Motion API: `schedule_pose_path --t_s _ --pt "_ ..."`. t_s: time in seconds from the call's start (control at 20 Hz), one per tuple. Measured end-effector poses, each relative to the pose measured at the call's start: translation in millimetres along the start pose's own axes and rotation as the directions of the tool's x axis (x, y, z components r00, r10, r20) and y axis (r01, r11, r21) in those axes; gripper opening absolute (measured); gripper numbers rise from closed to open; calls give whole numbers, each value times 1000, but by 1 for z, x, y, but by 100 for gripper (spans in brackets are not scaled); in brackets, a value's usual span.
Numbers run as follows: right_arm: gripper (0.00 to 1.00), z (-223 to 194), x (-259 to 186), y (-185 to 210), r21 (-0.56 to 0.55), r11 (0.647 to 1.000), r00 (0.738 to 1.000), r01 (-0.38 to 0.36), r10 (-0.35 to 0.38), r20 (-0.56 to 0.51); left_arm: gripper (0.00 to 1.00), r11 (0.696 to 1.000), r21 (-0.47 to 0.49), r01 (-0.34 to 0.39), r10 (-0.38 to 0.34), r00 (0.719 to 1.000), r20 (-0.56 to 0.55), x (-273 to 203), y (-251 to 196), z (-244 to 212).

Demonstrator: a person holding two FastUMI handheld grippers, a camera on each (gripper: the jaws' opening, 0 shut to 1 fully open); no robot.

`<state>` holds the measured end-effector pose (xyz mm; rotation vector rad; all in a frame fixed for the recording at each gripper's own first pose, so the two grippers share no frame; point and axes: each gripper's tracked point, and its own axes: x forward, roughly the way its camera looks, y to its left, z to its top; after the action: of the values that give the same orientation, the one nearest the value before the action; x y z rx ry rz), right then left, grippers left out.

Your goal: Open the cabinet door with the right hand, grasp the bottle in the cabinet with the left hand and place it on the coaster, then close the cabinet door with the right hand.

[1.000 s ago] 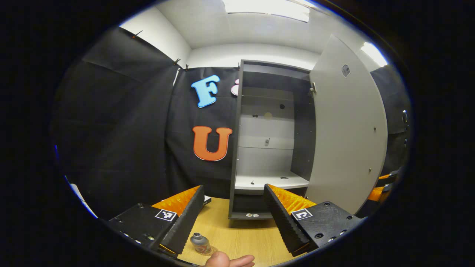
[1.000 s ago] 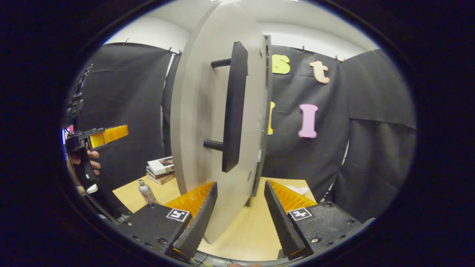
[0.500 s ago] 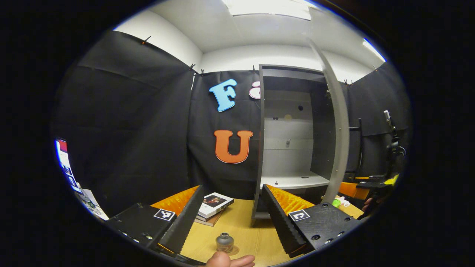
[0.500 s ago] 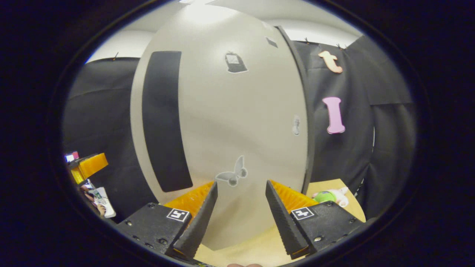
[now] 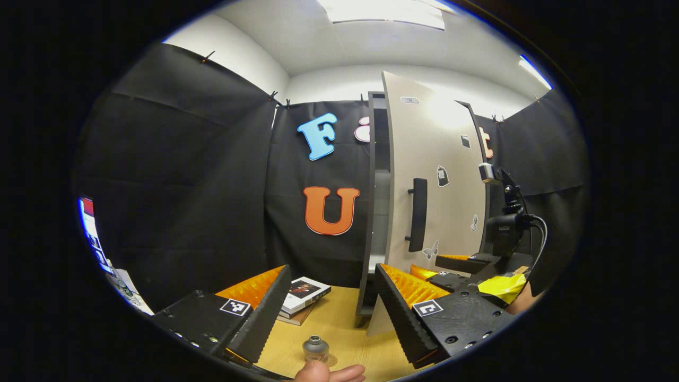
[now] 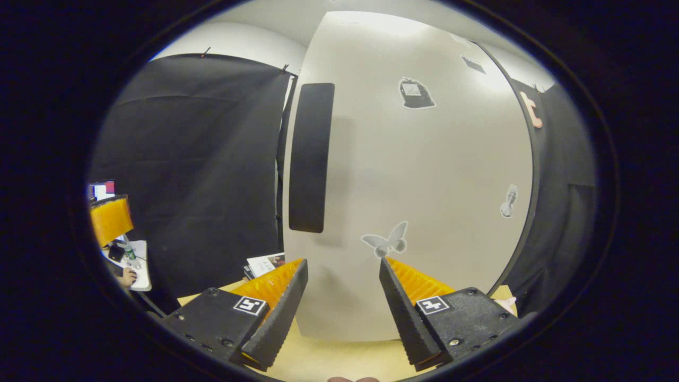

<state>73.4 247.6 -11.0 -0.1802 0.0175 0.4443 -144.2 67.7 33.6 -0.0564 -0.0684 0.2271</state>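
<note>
Now both grippers [image 5: 333,276] [image 6: 342,268] spread, empty; bottle [image 5: 315,348] on table [image 5: 339,323], cabinet door [image 6: 424,175] ajar.

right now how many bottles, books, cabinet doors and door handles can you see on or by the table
bottle: 1
books: 2, stacked
cabinet door: 1
door handle: 1
total: 5

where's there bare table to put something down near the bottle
Bare wood lies between the bottle and the cabinet foot, and just behind the bottle toward the books. It is crowded at the back left, where the books lie, and to the right, where the nearly shut door and the right gripper stand.
</note>
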Motion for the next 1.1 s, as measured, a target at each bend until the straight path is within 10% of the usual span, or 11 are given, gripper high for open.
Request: schedule_pose_path --t_s 0.3,0.75,1.1 --pt "88 10 -62 -35 41 999 1000 17 -17 6 95 997 -46 64 -64 998 1 22 -24 5" --pt "88 44 -164 -142 99 946 944 309 -317 88 95 989 -31 141 -141 990 3 59 -59 2" --pt "88 27 -177 -178 121 907 909 403 -412 61 95 985 71 157 -156 987 -28 73 -72 -21"
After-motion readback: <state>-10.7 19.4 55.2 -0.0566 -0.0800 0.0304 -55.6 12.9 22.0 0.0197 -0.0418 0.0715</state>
